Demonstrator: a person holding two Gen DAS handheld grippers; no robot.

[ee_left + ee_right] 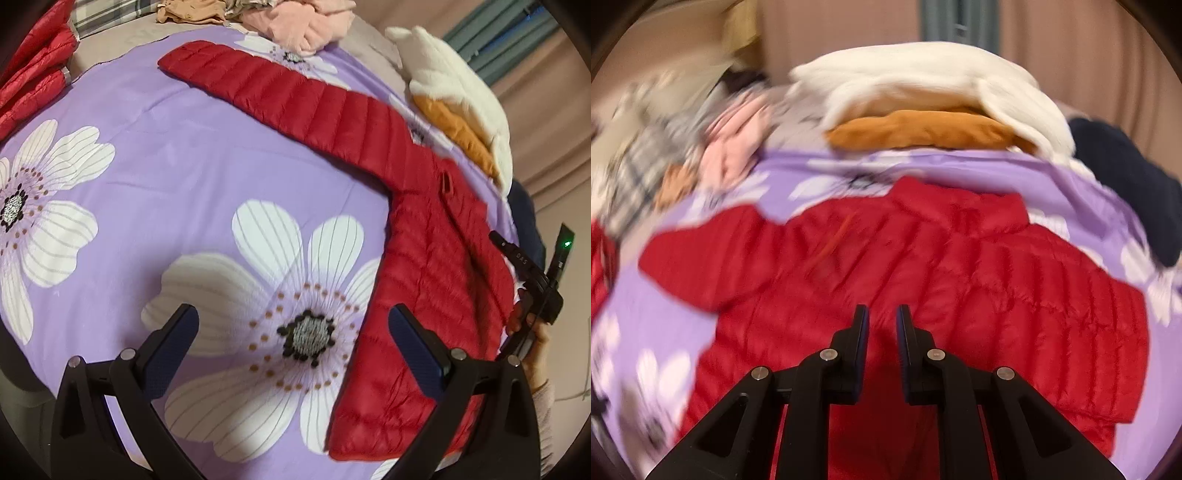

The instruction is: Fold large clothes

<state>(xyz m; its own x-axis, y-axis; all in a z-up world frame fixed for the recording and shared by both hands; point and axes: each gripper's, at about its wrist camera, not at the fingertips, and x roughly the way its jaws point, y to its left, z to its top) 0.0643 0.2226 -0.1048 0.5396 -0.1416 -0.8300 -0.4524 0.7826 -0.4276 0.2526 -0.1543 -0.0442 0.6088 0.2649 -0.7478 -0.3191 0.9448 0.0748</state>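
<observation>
Red puffer jacket (pixel 923 266) spread flat on purple floral bedspread (pixel 166 177), one sleeve outstretched. Left gripper (pixel 291 325) fingers wide, empty, beside its hem. Right gripper (pixel 882 321) fingers narrow, above it, gripping nothing.

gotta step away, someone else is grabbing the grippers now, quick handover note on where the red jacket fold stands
Left gripper: open wide, empty, over the purple flowered bedspread, just left of the jacket hem.
Right gripper: narrow gap between fingers, holding nothing, over the jacket body.
Red puffer jacket: lies flat on the bedspread, collar at the far side, one sleeve stretched straight out.
Done: jacket spread out. No fold is visible yet.
Left: fold the sleeves in, then the body.
Other clothes are piled at the bed's far edge, including a white fleece.
</observation>
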